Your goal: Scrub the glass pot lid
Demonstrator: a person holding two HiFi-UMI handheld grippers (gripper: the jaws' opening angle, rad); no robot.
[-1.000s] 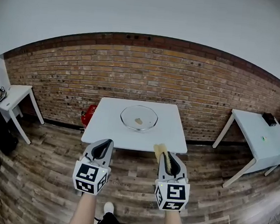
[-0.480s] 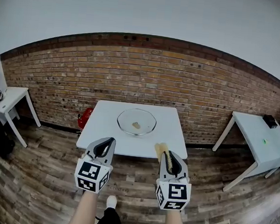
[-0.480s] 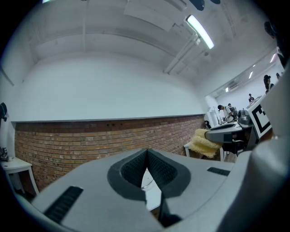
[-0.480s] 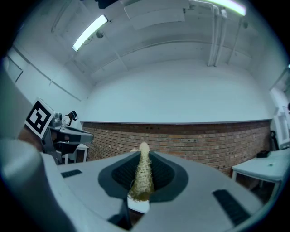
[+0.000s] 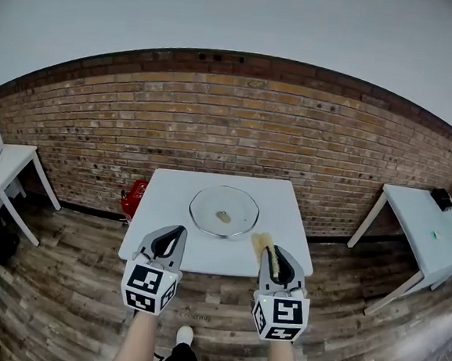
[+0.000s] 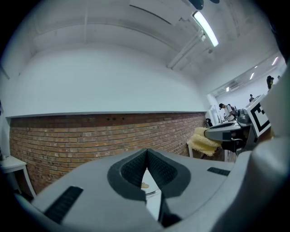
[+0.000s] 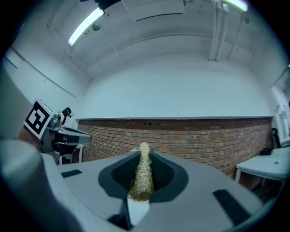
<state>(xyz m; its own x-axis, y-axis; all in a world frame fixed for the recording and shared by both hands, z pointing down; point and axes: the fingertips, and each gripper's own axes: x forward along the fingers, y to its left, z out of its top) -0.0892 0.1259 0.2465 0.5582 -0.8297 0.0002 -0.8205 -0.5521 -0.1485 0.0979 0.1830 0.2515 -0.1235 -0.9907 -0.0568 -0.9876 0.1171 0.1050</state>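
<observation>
Pot lid (image 5: 223,212) lies beyond the fingers (image 5: 165,244) (apart).

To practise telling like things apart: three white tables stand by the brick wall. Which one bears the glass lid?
The middle table, straight ahead: the lid lies on it. The left table and the right table carry no lid.

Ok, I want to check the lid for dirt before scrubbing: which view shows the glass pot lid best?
The head view: the whole glass pot lid lies on the white table, seen from above. The left gripper view shows only a sliver of it, low in the frame. The right gripper view shows none of it.
</observation>
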